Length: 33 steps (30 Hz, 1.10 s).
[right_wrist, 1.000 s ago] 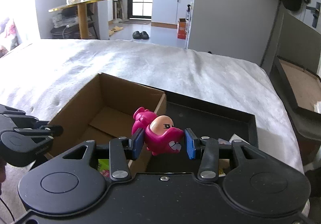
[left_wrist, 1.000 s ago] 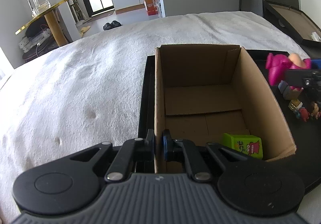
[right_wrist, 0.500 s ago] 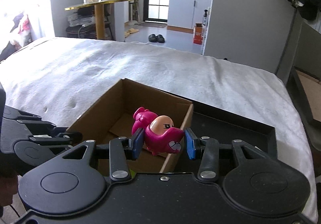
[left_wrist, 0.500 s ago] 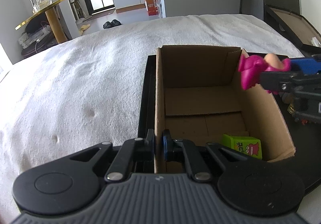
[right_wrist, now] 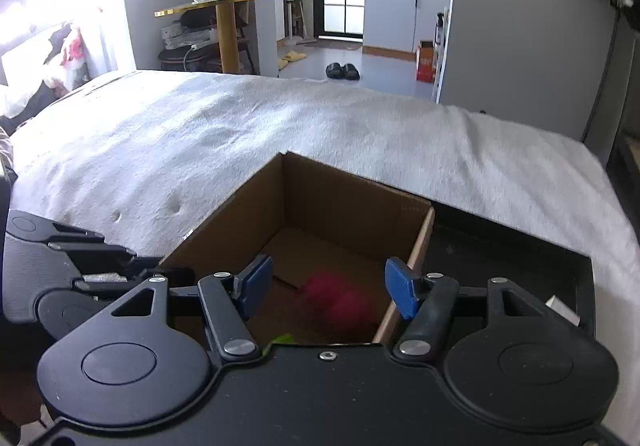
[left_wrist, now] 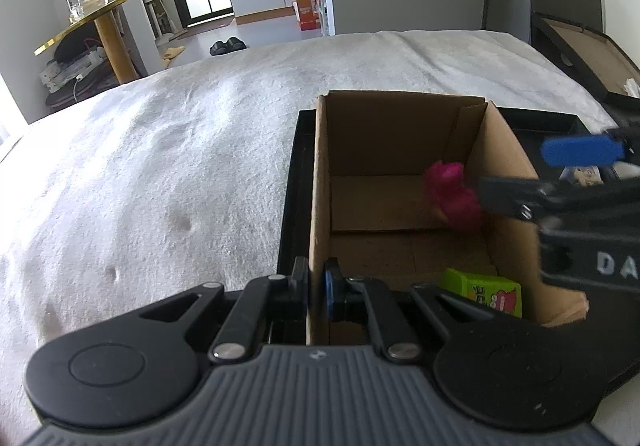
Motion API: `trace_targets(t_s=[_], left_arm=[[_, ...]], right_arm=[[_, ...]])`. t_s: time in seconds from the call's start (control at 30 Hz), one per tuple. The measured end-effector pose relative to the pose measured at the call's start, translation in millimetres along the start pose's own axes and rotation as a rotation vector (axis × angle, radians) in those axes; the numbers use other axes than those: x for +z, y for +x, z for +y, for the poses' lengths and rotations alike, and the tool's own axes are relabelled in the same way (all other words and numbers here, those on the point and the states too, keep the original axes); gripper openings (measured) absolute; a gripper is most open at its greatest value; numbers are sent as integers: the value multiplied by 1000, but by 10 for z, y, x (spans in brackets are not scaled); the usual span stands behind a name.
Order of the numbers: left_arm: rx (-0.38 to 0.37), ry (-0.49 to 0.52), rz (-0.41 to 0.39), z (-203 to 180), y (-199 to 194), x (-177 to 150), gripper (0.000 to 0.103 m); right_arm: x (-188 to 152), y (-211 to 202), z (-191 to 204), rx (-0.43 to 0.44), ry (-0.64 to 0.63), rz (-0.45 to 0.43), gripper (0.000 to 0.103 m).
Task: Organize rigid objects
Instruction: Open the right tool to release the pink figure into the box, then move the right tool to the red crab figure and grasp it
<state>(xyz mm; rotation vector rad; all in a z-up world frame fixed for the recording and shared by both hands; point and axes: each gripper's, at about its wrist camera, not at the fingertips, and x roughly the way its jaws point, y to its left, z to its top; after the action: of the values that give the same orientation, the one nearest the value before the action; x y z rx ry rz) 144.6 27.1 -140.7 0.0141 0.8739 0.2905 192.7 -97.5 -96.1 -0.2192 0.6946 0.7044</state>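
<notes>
Pink toy let go over the box

A second ago my right gripper [right_wrist: 328, 288] held the pink toy [right_wrist: 338, 302] pinched between its blue pads beside the cardboard box [right_wrist: 340, 206], over the black tray [right_wrist: 500, 258]. I have since carried it left across the box's right wall, and its jaws have just been opening. The toy is now clear of the pads, a pink blur inside the box below them.

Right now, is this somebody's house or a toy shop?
Most likely somebody's home, perhaps a small flat. A bed with a white blanket fills the middle, slippers sit on the floor beyond it, and a kitchen counter crowded with pots stands by the far door.
</notes>
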Motion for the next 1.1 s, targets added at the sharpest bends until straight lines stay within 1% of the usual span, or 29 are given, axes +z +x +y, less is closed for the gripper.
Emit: trace_targets(t_s=[0.27, 0.47, 0.57, 0.63, 0.77, 0.83, 0.9, 1.0, 1.1], left_arm=[[15, 4, 5, -24, -1, 5, 8], [22, -3, 11, -33, 3, 21, 8], [29, -3, 14, -44, 1, 31, 8], [34, 2, 14, -58, 1, 34, 8], [41, 2, 18, -64, 2, 38, 8], [45, 2, 20, -71, 3, 42, 9], [48, 4, 22, -77, 5, 45, 9], [51, 2, 25, -75, 1, 49, 9], [55, 4, 27, -83, 5, 52, 9]], right_arm=[[-158, -111, -170, -4, 50, 37, 62], [-263, -156, -299, -30, 75, 54, 62], [-307, -192, -380, -48, 89, 53, 64], [-335, -219, -432, -70, 94, 52, 68], [-388, -243, -568, -99, 125, 65, 69], [-416, -251, -629, -116, 133, 71, 75], [-446, -257, -667, -138, 137, 73, 77], [-479, -233, -722, -177, 147, 90, 90], [-517, -205, -755, -231, 144, 104, 93]])
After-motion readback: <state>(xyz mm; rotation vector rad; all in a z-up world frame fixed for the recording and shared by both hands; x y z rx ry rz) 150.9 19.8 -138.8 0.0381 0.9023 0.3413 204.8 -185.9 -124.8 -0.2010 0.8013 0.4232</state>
